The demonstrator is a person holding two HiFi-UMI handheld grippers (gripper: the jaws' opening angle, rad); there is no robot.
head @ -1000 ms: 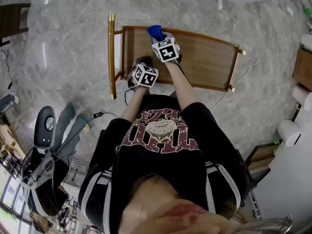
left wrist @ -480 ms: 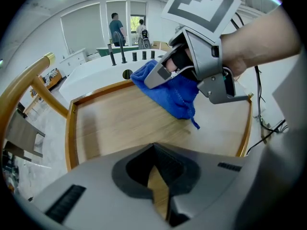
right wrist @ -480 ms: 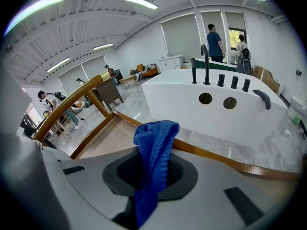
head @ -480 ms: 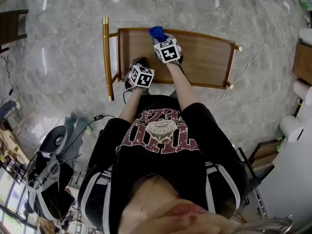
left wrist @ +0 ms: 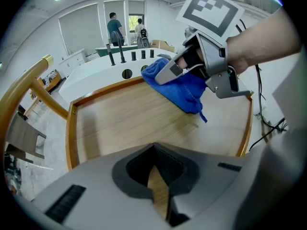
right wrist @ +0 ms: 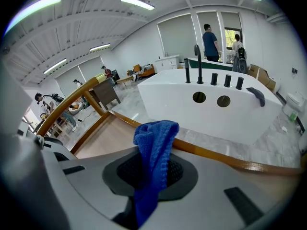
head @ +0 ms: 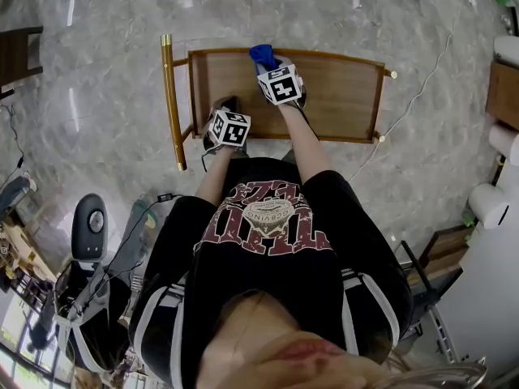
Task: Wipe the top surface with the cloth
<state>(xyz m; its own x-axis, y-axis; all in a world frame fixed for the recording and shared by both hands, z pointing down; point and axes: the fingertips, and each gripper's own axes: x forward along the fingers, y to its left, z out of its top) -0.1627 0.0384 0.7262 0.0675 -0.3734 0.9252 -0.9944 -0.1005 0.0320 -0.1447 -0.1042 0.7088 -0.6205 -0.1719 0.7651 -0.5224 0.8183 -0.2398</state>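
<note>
Blue cloth (right wrist: 156, 133) tight in right gripper (right wrist: 148, 176)

Top: we look down on a rectangular brown wooden tray top (head: 340, 96) with a raised rim, on grey marble floor (head: 97, 71).
Handle: a gold metal bar (head: 170, 100) runs along its left end.
Cloth: a crumpled blue cloth (head: 261, 53) lies at the far rim, at the tip of our right gripper (head: 270, 65).
Other hand: our left gripper (head: 225, 108) is over the near-left corner.

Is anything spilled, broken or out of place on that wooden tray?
Nothing stands out. The wooden top is bare, with no spill or damage showing; the blue cloth is simply bunched in the right tongs near the far rim.
</note>
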